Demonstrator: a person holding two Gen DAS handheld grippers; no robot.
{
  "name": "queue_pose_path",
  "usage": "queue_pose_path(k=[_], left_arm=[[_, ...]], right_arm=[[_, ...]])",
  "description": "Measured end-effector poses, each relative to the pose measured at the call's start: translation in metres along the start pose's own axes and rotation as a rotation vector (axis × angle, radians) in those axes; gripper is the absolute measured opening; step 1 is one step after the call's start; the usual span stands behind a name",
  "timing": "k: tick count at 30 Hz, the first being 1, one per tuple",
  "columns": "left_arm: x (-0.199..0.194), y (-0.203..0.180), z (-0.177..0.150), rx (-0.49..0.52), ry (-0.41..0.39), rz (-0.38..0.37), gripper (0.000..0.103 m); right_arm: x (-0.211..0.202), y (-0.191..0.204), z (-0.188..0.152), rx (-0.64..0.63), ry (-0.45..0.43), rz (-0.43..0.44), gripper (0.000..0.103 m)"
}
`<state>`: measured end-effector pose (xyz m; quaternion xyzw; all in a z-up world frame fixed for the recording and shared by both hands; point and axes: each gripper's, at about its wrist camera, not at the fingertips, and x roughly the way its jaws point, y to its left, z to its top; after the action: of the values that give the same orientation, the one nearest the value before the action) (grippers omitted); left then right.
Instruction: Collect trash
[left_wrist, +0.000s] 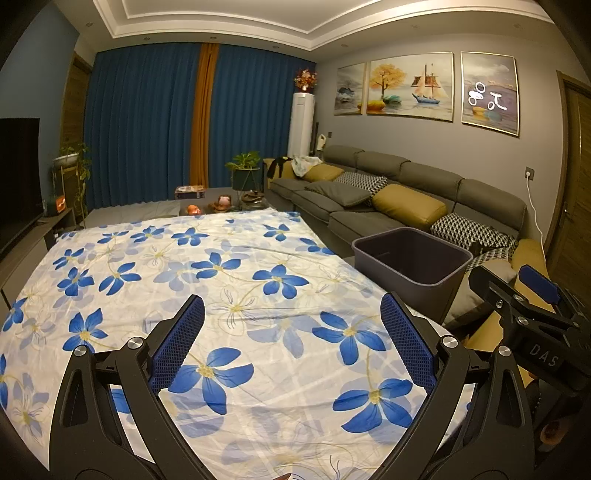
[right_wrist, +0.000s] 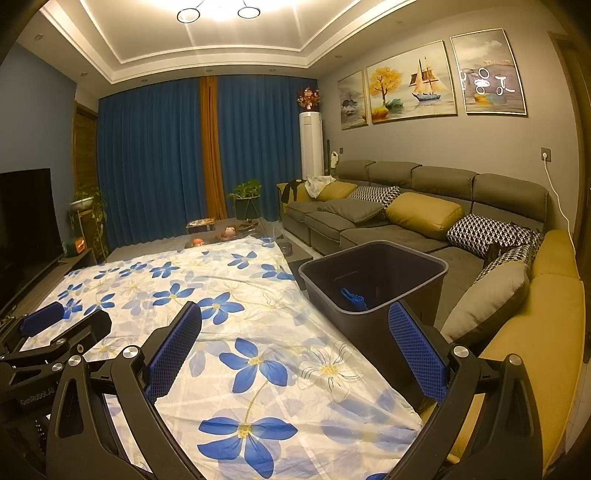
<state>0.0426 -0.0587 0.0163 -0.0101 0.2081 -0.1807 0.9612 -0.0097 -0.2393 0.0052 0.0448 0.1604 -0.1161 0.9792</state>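
Dark grey rectangular plastic bin stands just off the right edge of the surface, between it and the grey-and-mustard sectional sofa. Judged placement: close enough that either hand can drop trash in without a long reach.

White cloth with blue flower print covers the surface. No loose trash shows on it in either view.

Inside the bin, a small blue crumpled item lies at the bottom near the near wall; cannot tell what it is. Likely collected trash.

Left hand-held gripper: fingers spread wide, nothing between them. Held low over the near part of the cloth, pointing along the surface toward the far edge.

Right hand-held gripper: fingers likewise spread, empty. Hangs over the near right corner of the surface, right finger lined up in front of the bin's near wall, aimed slightly up.

Both sit side by side, level, near each other. Judged: collection looks finished or nearly so.
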Motion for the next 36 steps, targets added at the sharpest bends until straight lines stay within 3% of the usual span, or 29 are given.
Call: queue_pose_path(k=[36], left_arm=[[-0.0027, 0.0041, 0.0072, -0.012, -0.007, 0.012, 0.094]], right_arm=[[0.0049, -0.0008, -0.0006, 0.000, 0.002, 0.012, 0.097]])
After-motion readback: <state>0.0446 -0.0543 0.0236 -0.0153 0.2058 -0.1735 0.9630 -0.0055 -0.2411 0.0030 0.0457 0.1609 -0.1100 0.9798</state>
